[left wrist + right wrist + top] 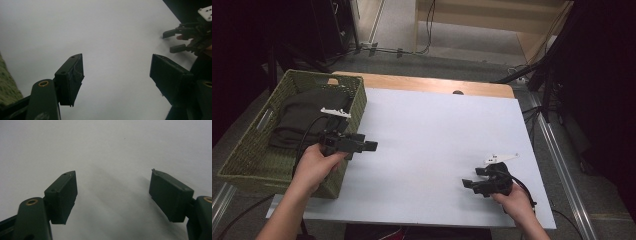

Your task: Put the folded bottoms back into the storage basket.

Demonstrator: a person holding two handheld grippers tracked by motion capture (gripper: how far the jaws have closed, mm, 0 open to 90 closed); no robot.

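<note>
Your left hand [314, 167]: nearest the high view, it came in from the bottom left and held the left gripper beside the basket's right wall.
Left gripper [371, 146]: you had it released, jaws spread wide with nothing between them; it pointed right, over the white table top. In the left gripper view [116, 75] the gap between the jaws showed bare white surface, with a strip of the basket's weave at the far left edge.
Your right hand [514, 200]: low at the right, near the table's front edge.
Right gripper [473, 178]: you had it released too, jaws well apart and holding nothing, pointing left toward the other gripper. The right gripper view [112, 192] showed plain white surface between the jaws.
Basket [357, 102]: green woven, at the table's left edge, just beside your left gripper.
Dark cloth [304, 112]: it lay inside the basket, bunched against the bottom.
Table [437, 135]: white top with a wooden strip at the far edge.
</note>
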